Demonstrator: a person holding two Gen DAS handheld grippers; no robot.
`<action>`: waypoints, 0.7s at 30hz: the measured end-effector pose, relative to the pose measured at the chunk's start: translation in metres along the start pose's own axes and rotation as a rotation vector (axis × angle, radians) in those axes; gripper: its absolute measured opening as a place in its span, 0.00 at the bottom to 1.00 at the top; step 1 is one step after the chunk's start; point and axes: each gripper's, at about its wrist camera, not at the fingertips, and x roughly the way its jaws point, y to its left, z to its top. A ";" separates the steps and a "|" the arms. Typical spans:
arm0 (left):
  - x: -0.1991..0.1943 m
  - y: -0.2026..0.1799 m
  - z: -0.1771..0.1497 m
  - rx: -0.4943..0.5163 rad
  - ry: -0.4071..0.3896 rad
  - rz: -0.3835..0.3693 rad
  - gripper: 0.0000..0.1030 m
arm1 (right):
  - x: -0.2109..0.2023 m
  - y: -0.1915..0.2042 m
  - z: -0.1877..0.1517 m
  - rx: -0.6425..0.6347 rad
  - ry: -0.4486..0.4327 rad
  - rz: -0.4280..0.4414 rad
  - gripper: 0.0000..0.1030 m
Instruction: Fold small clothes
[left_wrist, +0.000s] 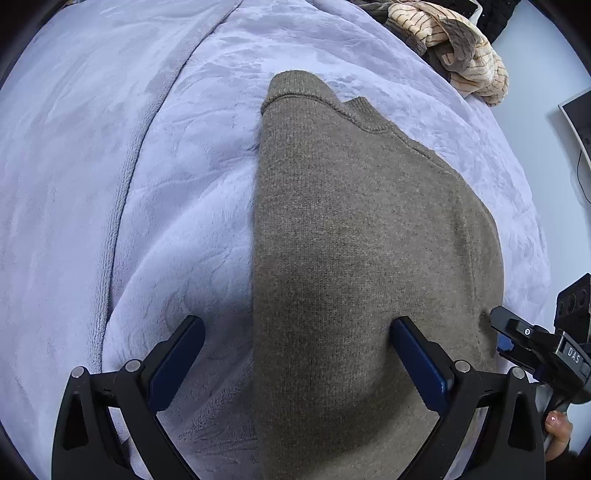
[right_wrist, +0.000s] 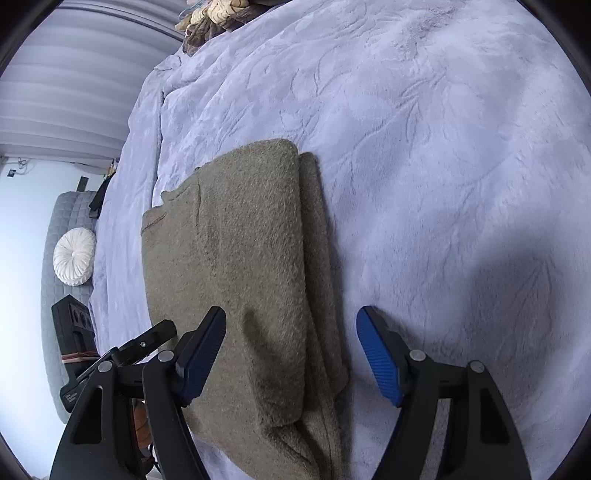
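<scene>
An olive-brown knit sweater (left_wrist: 362, 236) (right_wrist: 229, 266) lies folded lengthwise on a lavender plush blanket (left_wrist: 129, 184) (right_wrist: 424, 147). My left gripper (left_wrist: 297, 325) is open and points down over the sweater's near end. Its left finger (left_wrist: 177, 354) hangs over the blanket and its right finger (left_wrist: 417, 358) over the knit. My right gripper (right_wrist: 291, 314) is also open and straddles the sweater's doubled right edge, with one finger (right_wrist: 203, 354) above the knit and the other (right_wrist: 380, 354) above the blanket. Nothing is pinched. Each gripper shows at the edge of the other's view.
A heap of beige striped clothes (left_wrist: 461, 48) (right_wrist: 218, 11) lies at the blanket's far end. A round white cushion (right_wrist: 74, 256) rests on a grey quilted bench (right_wrist: 55, 218) beside the bed. A person's thumb (left_wrist: 557, 424) shows at the lower right.
</scene>
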 end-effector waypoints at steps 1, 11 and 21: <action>0.001 -0.001 0.001 0.004 0.003 -0.006 0.99 | 0.003 -0.003 0.003 0.002 0.015 0.004 0.75; 0.022 -0.022 0.009 0.036 0.052 -0.090 0.99 | 0.028 -0.015 0.017 0.006 0.134 0.176 0.76; 0.033 -0.026 0.014 0.049 0.076 -0.113 0.99 | 0.061 0.004 0.023 -0.005 0.185 0.277 0.76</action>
